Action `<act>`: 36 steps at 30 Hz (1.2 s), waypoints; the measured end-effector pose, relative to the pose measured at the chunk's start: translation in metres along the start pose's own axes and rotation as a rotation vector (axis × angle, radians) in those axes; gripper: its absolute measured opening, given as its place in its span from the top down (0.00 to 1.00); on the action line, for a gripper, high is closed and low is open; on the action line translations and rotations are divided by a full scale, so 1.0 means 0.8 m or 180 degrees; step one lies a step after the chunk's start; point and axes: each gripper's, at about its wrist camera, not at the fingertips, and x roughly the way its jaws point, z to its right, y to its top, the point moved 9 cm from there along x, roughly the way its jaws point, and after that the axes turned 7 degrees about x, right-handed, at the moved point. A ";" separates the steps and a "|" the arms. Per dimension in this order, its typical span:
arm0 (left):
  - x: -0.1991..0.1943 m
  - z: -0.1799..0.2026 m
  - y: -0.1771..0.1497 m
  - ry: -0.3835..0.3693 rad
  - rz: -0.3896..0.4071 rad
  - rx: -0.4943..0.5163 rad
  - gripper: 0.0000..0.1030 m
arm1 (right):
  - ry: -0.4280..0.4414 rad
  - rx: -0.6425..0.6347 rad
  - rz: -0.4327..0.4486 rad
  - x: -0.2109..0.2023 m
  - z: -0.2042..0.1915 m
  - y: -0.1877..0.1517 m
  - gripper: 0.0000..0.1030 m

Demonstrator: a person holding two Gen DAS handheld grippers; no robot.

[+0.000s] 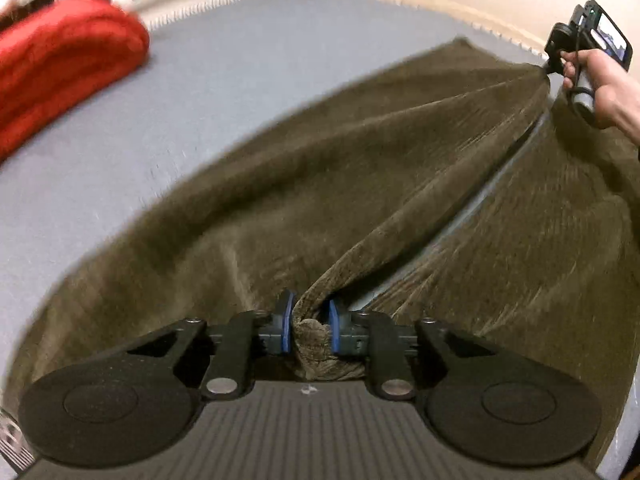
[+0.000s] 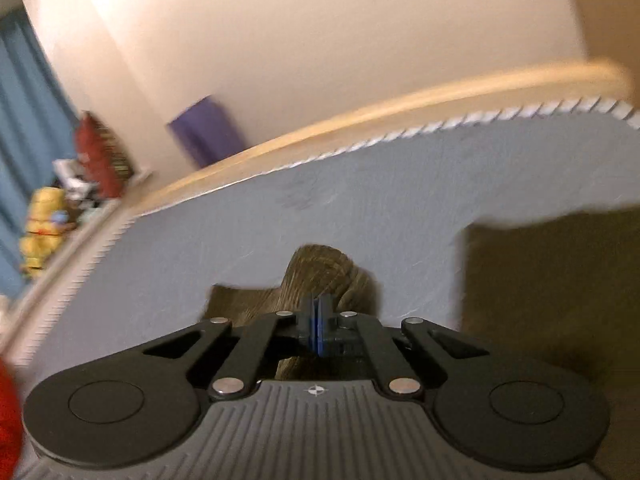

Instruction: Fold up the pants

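Observation:
Olive-brown corduroy pants hang stretched above a grey bed surface. My left gripper is shut on a bunched edge of the pants, which fills the gap between its blue pads. My right gripper shows at the upper right of the left wrist view, held in a hand and pinching the far end of the same edge. In the right wrist view my right gripper is shut, with brown cloth bulging past its tips. Another part of the pants lies to the right.
A red folded cloth lies on the bed at far left. The bed's fringed edge and wooden rim run along the far side. A purple object, cream wall, blue curtain and shelf clutter stand beyond.

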 end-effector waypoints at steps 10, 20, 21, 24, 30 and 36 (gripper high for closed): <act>-0.033 -0.026 0.031 -0.0895 0.0570 -0.1119 0.52 | -0.0092 -0.0264 0.0050 -0.001 -0.008 0.001 0.63; -0.049 -0.079 -0.001 -0.0302 0.0369 -0.1342 0.44 | 0.0829 -0.0921 -0.0508 -0.067 -0.076 -0.049 0.60; -0.056 -0.101 -0.011 -0.0145 0.0380 -0.1469 0.43 | 0.0994 -0.1103 -0.0547 -0.085 -0.092 -0.067 0.59; -0.073 -0.179 -0.064 0.0361 0.0302 -0.2019 0.40 | 0.1515 -0.1665 -0.0803 -0.143 -0.129 -0.125 0.56; -0.110 -0.294 -0.185 0.1132 0.0047 -0.2927 0.27 | 0.2509 -0.2812 -0.1349 -0.286 -0.150 -0.253 0.56; -0.096 -0.294 -0.225 0.0693 0.0032 -0.3345 0.25 | 0.3262 -0.3710 -0.1823 -0.429 -0.116 -0.358 0.56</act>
